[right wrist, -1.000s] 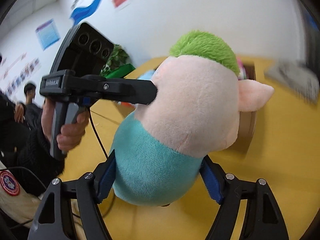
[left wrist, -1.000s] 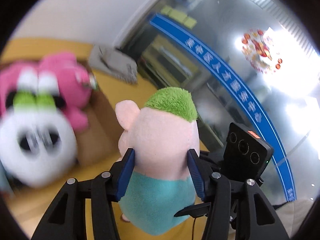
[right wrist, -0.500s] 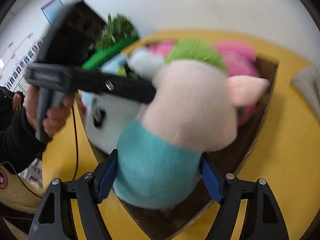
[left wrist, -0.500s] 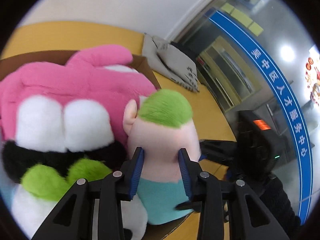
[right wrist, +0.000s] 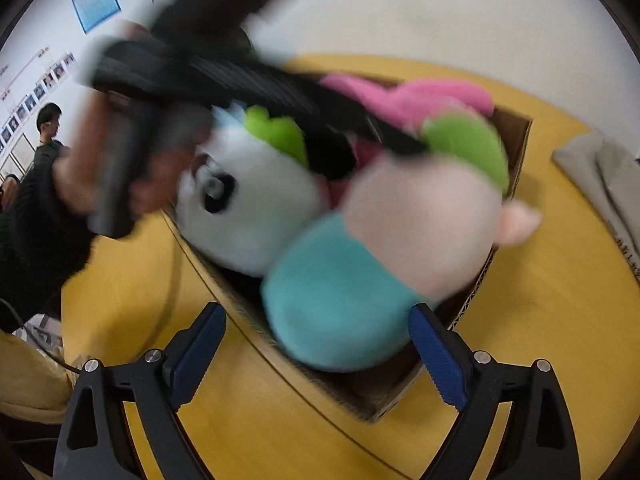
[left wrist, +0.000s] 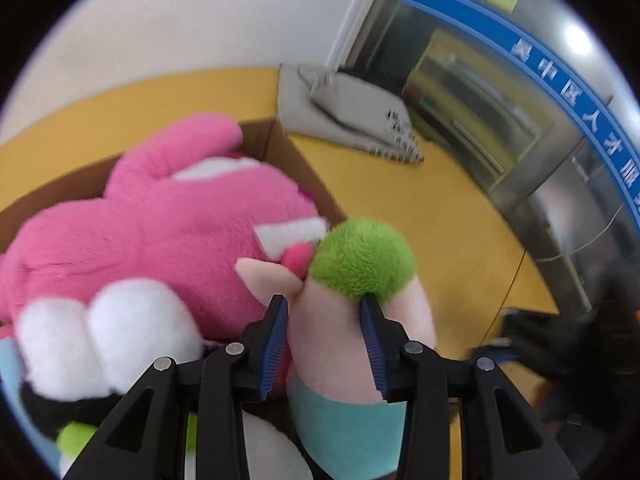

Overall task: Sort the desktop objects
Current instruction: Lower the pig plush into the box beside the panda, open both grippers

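Lowered since a second ago, the pig plush now sits in the cardboard box – crowded against the pink plush; left gripper pinches its head, right gripper has just spread open – pads clear of it

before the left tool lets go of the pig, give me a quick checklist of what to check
1. Right tool clear of the pig plush: ok, its jaws have just been opening and stand apart from the teal body.
2. Left tool gripping the pig's head: ok, pads press both sides.
3. Pig over the cardboard box: ok.
4. Pig's body resting on something: cannot tell, view blurred.
5. Room beside the pink plush: ok, though snug.
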A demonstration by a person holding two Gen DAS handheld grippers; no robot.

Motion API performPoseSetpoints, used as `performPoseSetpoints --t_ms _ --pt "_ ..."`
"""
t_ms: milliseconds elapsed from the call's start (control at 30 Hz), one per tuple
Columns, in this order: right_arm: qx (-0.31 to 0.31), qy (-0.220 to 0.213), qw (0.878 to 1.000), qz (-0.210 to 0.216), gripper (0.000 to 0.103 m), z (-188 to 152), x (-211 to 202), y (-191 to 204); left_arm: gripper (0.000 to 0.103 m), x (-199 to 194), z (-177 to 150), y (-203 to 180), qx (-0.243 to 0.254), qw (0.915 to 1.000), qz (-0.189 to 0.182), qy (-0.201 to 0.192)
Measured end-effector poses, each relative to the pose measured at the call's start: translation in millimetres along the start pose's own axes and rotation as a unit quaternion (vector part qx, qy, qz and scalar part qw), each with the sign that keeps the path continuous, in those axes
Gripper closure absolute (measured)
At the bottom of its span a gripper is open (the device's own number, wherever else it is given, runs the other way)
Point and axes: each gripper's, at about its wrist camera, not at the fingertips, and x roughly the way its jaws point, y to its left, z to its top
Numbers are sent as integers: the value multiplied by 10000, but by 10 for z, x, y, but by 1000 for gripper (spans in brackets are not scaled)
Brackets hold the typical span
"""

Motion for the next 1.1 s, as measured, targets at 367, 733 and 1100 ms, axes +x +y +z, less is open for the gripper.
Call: performPoseSetpoints --t_ms 367,733,1100 --pt "137 103 9978 -636 14 558 558 -3 59 272 -117 -4 177 9987 384 272" --pt "456 -824 9928 -737 0 234 -357 433 44 -1005 -843 -74 -584 9963 43 -631" --pt "1104 -1580 9681 -1599 0 -21 -656 1522 23 -2829 -2828 -240 -877 9708 1125 -1926"
